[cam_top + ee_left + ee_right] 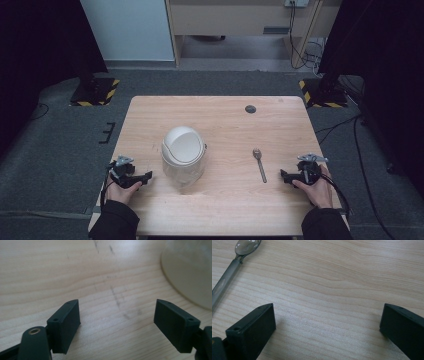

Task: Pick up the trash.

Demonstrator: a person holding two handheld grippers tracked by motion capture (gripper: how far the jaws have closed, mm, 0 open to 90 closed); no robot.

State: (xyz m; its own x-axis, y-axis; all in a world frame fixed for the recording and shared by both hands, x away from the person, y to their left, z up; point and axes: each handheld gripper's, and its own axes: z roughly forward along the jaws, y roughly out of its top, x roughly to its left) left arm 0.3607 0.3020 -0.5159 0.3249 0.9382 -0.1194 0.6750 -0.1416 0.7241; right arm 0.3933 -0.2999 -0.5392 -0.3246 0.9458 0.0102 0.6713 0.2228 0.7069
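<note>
Grippers sit at rest near the front edge of the desk, one toward each front corner, each in a hand. The left gripper (pixel 142 177) has its jaws spread wide with bare wood between them; the left gripper view shows the bin's (pixel 192 272) clear wall just beyond its right jaw, near but not touching. The right gripper (pixel 286 175) also stands wide and empty, and in the right gripper view the spoon (pixel 230 270) lies ahead and off to the left, apart from the jaws.

Farther in, the spoon (pixel 259 164) lies flat on the desk (pixel 225 120) right of centre, bowl pointing to the far edge, handle toward the front. The bin (pixel 183 156), a small clear one with a white domed swing lid, stands upright left of centre, well apart from the spoon.

By my reading, nothing has been started: this is the ready pose before a first reach. The likely work is getting the spoon into the bin, so the next move calls for the right gripper to go forward and left, come down over the thin handle and close on it, while the left steadies the bin.

No brand, label or writing can be read on anything.
</note>
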